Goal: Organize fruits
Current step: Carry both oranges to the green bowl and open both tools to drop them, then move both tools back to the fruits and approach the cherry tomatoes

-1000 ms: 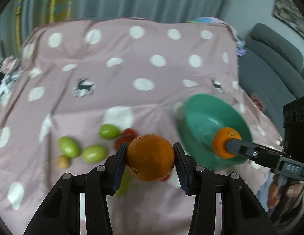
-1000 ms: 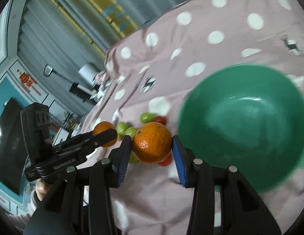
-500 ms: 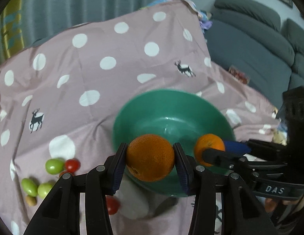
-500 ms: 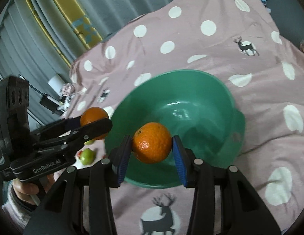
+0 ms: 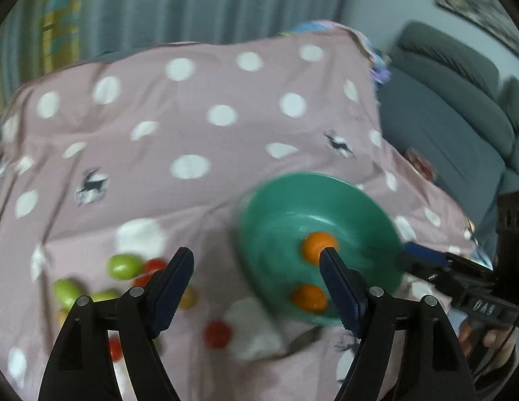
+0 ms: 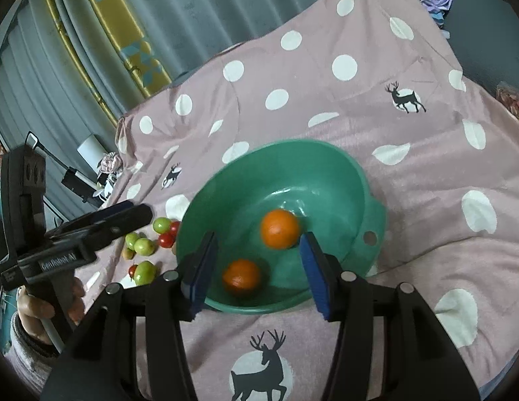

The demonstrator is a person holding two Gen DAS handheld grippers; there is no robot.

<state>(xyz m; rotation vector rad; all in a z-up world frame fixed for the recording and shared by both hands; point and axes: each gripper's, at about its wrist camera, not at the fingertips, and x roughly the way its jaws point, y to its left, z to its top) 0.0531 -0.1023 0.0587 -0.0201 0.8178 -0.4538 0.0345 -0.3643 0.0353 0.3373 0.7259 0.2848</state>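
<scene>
A green bowl (image 6: 346, 173) sits on the pink dotted cloth and holds two oranges, one (image 6: 280, 228) further in and one (image 6: 241, 277) near the front rim. The bowl also shows in the left wrist view (image 5: 283, 193) with both oranges (image 5: 318, 245) (image 5: 308, 297). My right gripper (image 6: 256, 274) is open and empty just above the bowl's near rim. My left gripper (image 5: 256, 287) is open and empty, to the left of the bowl. Green fruits (image 6: 144, 245) (image 5: 124, 265) and small red tomatoes (image 6: 166, 239) (image 5: 217, 334) lie on the cloth left of the bowl.
A grey sofa (image 5: 453, 107) stands to the right of the table. Curtains (image 5: 192, 3) hang behind it. The cloth's edge drops off at the right. Clutter with a white cup (image 6: 90, 147) stands at the far left.
Both grippers have opened and let go of their oranges, which now lie in the bowl. The left gripper has swung back to the left, away from the bowl.
</scene>
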